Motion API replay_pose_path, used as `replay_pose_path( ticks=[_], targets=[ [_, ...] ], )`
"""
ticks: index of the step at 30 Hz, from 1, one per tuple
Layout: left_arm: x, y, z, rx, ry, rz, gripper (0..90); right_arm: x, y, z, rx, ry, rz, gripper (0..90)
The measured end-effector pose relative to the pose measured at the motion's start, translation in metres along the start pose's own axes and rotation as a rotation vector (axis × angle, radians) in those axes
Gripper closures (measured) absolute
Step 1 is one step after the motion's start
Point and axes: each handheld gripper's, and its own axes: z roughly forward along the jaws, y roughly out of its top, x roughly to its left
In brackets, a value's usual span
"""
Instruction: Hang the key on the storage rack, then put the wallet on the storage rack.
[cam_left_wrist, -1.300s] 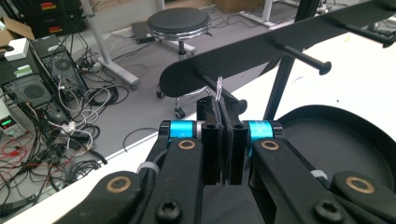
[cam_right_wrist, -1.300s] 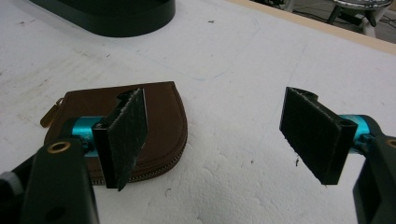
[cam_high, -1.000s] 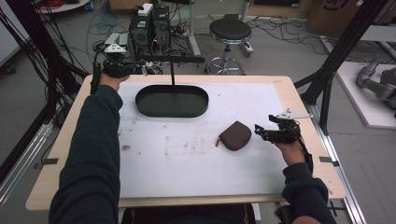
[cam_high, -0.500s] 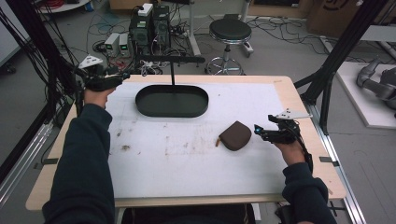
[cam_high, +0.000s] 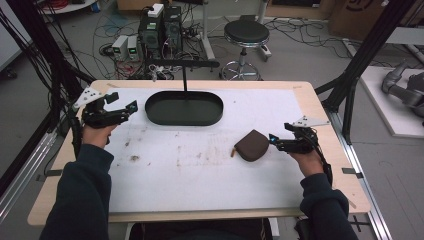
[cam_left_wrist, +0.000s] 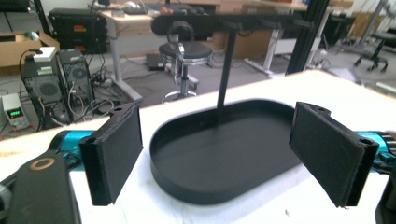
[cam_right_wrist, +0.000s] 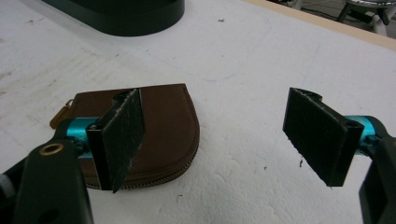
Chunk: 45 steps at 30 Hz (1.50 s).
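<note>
We're seeing the left gripper (cam_high: 131, 107) hovering at the left end of the black oval plastic tray (cam_high: 165, 116), its jaws having just been opening and now standing wide with nothing between them. In the left gripper view the two black pads (cam_left_wrist: 114, 149) are framing that tray (cam_left_wrist: 187, 186) (thin black post (cam_left_wrist: 227, 70) rising from its far rim, carrying a black crossbar). The right gripper (cam_high: 272, 142) is sitting near the right edge of the white foam mat (cam_high: 200, 175), jaws also spread and gripping nothing. The small brown leather zip pouch (cam_high: 252, 145) is lying flat on the mat, in front of the tray and just beside the right gripper's tips. In the right gripper view the pouch (cam_right_wrist: 168, 121) is lying behind the left-hand pad (cam_right_wrist: 122, 135), outside the gap between the jaws, and we cannot tell whether pad and pouch are touching; its tan zip pull (cam_right_wrist: 60, 114) is pointing away from the gripper. The mat is covering the light wooden table (cam_high: 330, 125).
</note>
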Motion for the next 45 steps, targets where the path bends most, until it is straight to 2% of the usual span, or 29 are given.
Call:
replay_pose_path(
  ticks=[4, 7, 11, 15, 16, 17, 18, 19, 20, 21, 23, 24, 25, 26, 28, 29, 31, 33, 34, 35, 36, 37, 38, 39, 40, 41, 42, 45],
  targets=[
    [-0.006, -0.013, -0.004, 0.025, -0.006, 0.015, 17.2, 0.003, 0.002, -0.003, -0.018, -0.001, 0.005, 21.1],
    [-0.008, -0.02, -0.008, 0.024, -0.003, 0.014, 17.2, 0.006, 0.002, -0.002, -0.001, 0.014, 0.017, 25.0],
    [-0.013, -0.027, -0.014, 0.023, -0.007, 0.018, 17.2, 0.014, 0.004, 0.001, 0.0, 0.021, 0.01, 25.0],
    [-0.018, -0.036, -0.017, 0.031, -0.019, 0.025, 17.2, 0.025, 0.005, 0.009, 0.045, 0.031, -0.011, 26.3],
    [-0.022, -0.04, -0.019, 0.032, -0.022, 0.033, 17.2, 0.029, 0.003, 0.011, 0.082, 0.032, -0.008, 33.4],
    [-0.022, -0.04, -0.019, 0.032, -0.022, 0.033, 17.2, 0.029, 0.003, 0.011, 0.082, 0.032, -0.008, 33.4],
    [-0.023, -0.042, -0.019, 0.031, -0.025, 0.033, 17.2, 0.03, -0.003, 0.014, 0.122, 0.01, 0.017, 34.3],
    [-0.024, -0.044, -0.02, 0.027, -0.027, 0.031, 17.2, 0.03, -0.003, 0.014, 0.122, 0.01, 0.017, 34.3],
    [-0.027, -0.05, -0.021, 0.027, -0.029, 0.029, 17.7, 0.024, -0.01, 0.016, 0.176, -0.02, 0.06, 37.7],
    [-0.027, -0.05, -0.021, 0.027, -0.029, 0.029, 18.0, 0.024, -0.01, 0.016, 0.176, -0.02, 0.06, 37.7],
    [-0.028, -0.054, -0.021, 0.041, -0.032, 0.035, 18.5, 0.02, -0.014, 0.015, 0.192, -0.04, 0.11, 41.7],
    [-0.028, -0.055, -0.021, 0.045, -0.033, 0.037, 18.7, 0.017, -0.015, 0.013, 0.199, -0.033, 0.137, 51.7],
    [-0.028, -0.056, -0.021, 0.048, -0.031, 0.036, 18.7, 0.017, -0.015, 0.013, 0.199, -0.033, 0.137, 51.7],
    [-0.028, -0.057, -0.021, 0.048, -0.031, 0.032, 18.9, 0.019, -0.015, 0.017, 0.224, -0.013, 0.118, 58.4],
    [-0.028, -0.058, -0.021, 0.053, -0.031, 0.028, 19.0, 0.021, -0.015, 0.021, 0.241, -0.004, 0.106, 59.7],
    [-0.027, -0.058, -0.021, 0.056, -0.034, 0.031, 19.6, 0.022, -0.015, 0.028, 0.262, -0.011, 0.083, 60.7],
    [-0.027, -0.06, -0.02, 0.065, -0.036, 0.028, 19.8, 0.021, -0.014, 0.029, 0.266, -0.013, 0.08, 60.8],
    [-0.027, -0.061, -0.02, 0.068, -0.038, 0.027, 20.6, 0.02, -0.011, 0.032, 0.276, -0.037, 0.052, 64.8],
    [-0.026, -0.061, -0.021, 0.068, -0.035, 0.029, 21.2, 0.021, -0.009, 0.033, 0.304, -0.091, -0.017, 70.1],
    [-0.026, -0.061, -0.021, 0.066, -0.034, 0.028, 21.2, 0.021, -0.008, 0.036, 0.331, -0.145, -0.095, 69.8],
    [-0.026, -0.061, -0.021, 0.063, -0.035, 0.025, 21.2, 0.017, -0.007, 0.039, 0.336, -0.16, -0.11, 66.8],
    [-0.026, -0.061, -0.021, 0.065, -0.035, 0.027, 21.2, 0.013, -0.007, 0.04, 0.325, -0.164, -0.075, 60.6],
    [-0.026, -0.061, -0.022, 0.067, -0.038, 0.03, 21.2, 0.008, -0.005, 0.037, 0.266, -0.169, -0.005, 54.6],
    [-0.026, -0.062, -0.022, 0.066, -0.038, 0.029, 21.2, 0.008, -0.005, 0.037, 0.266, -0.169, -0.005, 54.6],
    [-0.026, -0.062, -0.021, 0.066, -0.036, 0.031, 21.2, 0.011, -0.002, 0.03, 0.202, -0.147, 0.027, 48.1],
    [-0.025, -0.062, -0.021, 0.07, -0.034, 0.031, 21.2, 0.011, -0.002, 0.03, 0.202, -0.147, 0.027, 48.1],
    [-0.025, -0.063, -0.02, 0.073, -0.03, 0.029, 21.2, 0.017, 0.0, 0.029, 0.183, -0.138, 0.045, 44.6],
    [-0.025, -0.063, -0.021, 0.077, -0.029, 0.028, 21.2, 0.027, -0.001, 0.033, 0.257, -0.101, 0.076, 55.1]
  ],
)
